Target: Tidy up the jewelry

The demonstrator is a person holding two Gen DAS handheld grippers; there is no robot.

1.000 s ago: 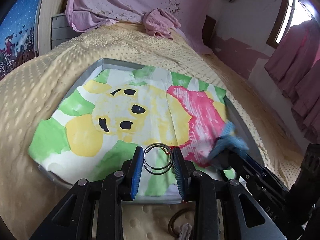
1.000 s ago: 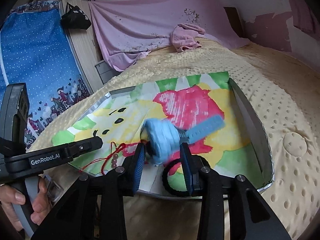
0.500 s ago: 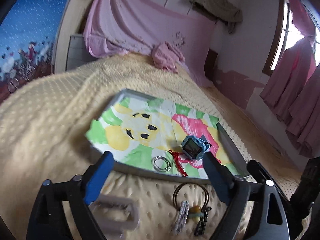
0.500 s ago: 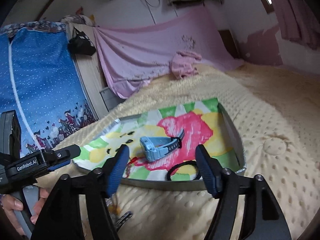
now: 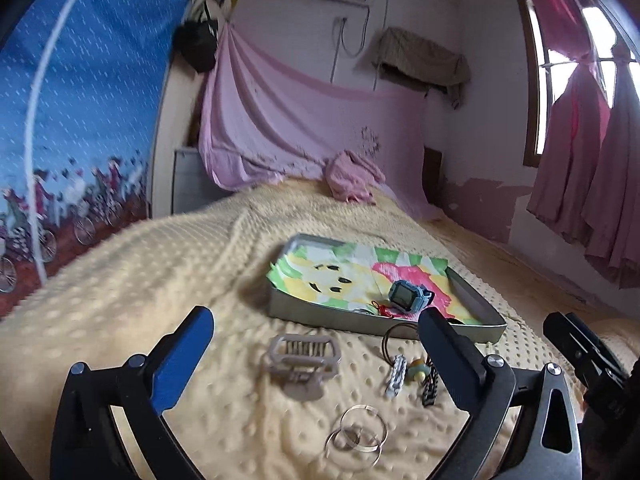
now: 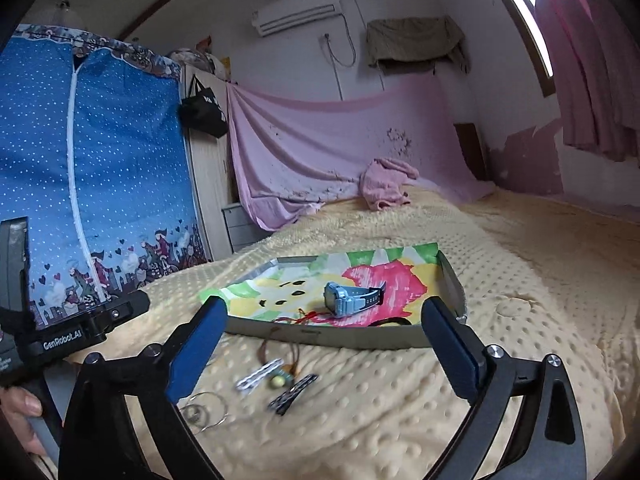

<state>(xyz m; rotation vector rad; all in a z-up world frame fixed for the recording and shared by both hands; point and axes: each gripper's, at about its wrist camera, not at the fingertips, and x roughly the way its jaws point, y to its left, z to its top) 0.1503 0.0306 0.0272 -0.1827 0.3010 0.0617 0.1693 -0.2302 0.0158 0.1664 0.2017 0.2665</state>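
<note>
bedroom, pink drapes; yellow dotted bed blanket carries everything. grey metal tray with painted paper liner ahead of both tongs, gathering sorted pieces: blue plastic watch, red cord bracelet. unsorted items on blanket nearer tongs: beige hair claw clip, pair of thin silver hoops, charm ring with clips. left tongs spread wide, empty, claw clip between tips, likely next pick. right tongs spread wide, empty, poised above charms.

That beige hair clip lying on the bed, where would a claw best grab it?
Across the hair clip's narrow middle bar, coming from straight above. It lies flat on the blanket with its teeth facing forward, so the long frame edges give two parallel sides to pinch. The open left claw hangs nearest.
</note>
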